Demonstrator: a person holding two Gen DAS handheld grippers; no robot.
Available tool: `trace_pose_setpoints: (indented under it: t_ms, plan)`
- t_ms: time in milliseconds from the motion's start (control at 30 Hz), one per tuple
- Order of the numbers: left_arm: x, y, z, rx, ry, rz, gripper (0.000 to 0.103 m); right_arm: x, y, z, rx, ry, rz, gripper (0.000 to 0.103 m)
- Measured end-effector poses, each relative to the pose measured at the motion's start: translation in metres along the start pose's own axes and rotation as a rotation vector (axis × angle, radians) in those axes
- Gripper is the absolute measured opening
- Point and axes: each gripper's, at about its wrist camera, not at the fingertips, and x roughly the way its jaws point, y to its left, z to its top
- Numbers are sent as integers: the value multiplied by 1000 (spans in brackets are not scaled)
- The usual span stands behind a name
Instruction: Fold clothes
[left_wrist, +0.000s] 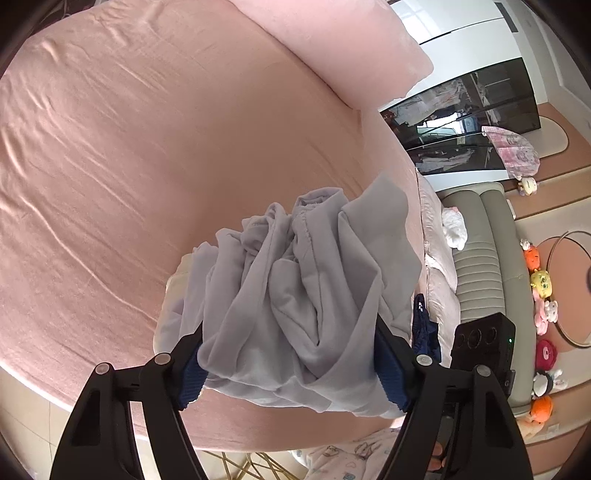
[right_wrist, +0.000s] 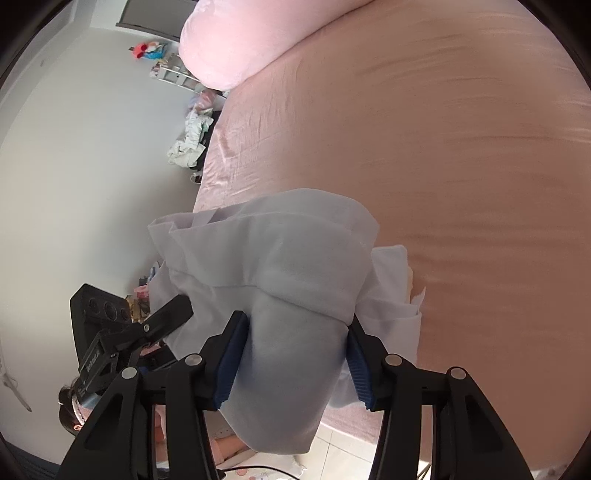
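Observation:
A pale lavender-grey garment (left_wrist: 295, 277) is bunched into a thick bundle at the near edge of the pink bed (left_wrist: 147, 147). My left gripper (left_wrist: 291, 369) is shut on it, with the blue pads (left_wrist: 190, 373) pressed into both sides of the folds. In the right wrist view the same garment (right_wrist: 277, 258) bulges between the pads (right_wrist: 231, 363) of my right gripper (right_wrist: 293, 365), which is shut on its smooth rounded end. The other gripper's black body (right_wrist: 159, 325) shows at the left, touching the cloth. A white layer (right_wrist: 395, 280) lies under the bundle.
A pink pillow (left_wrist: 351, 55) lies at the head of the bed. A beige sofa (left_wrist: 480, 258) with plush toys (left_wrist: 541, 280) and a dark cabinet (left_wrist: 480, 122) stand to the right. A heap of clothes (right_wrist: 192, 140) lies beside the bed. A person's head (right_wrist: 70, 410) is low at the left.

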Motion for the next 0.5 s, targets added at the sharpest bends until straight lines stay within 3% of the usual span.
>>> trace_pose_setpoints:
  t_ms: [133, 367, 500]
  plan:
    - [-5, -1, -3, -6, 1, -1, 75, -4, 9, -6, -22, 8, -21, 51]
    - [-2, -19, -26, 71, -22, 90, 75, 3, 19, -7, -151, 2, -82, 51]
    - [-4, -26, -30, 96, -19, 109, 74, 3, 17, -5, -197, 27, -73, 51]
